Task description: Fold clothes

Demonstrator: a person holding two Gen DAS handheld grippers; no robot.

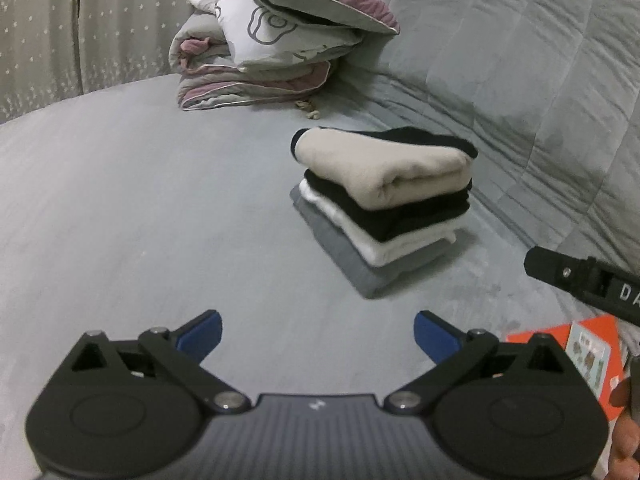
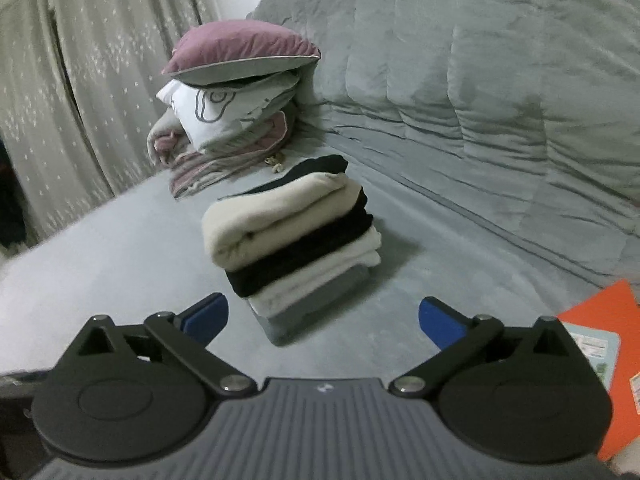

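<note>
A neat pile of folded clothes point(image 1: 380, 208) sits on the grey bed: a beige garment point(image 1: 376, 164) on top, then black, white and grey ones beneath. The same pile point(image 2: 296, 240) stands just ahead in the right wrist view, with the beige piece point(image 2: 276, 216) uppermost. My left gripper point(image 1: 318, 338) is open, its blue pads wide apart over bare sheet, short of the pile. My right gripper point(image 2: 323, 320) is open too, with the pile's lower front corner seen between its fingers and untouched. The right gripper's black finger point(image 1: 580, 276) shows at the left view's right edge.
A heap of pillows and a folded quilt point(image 1: 272, 44) lies at the back of the bed point(image 1: 120, 208). A rumpled grey duvet point(image 2: 480, 120) rises along the right. An orange box point(image 2: 608, 356) lies at the near right. Star-patterned curtains point(image 2: 100, 80) hang on the left.
</note>
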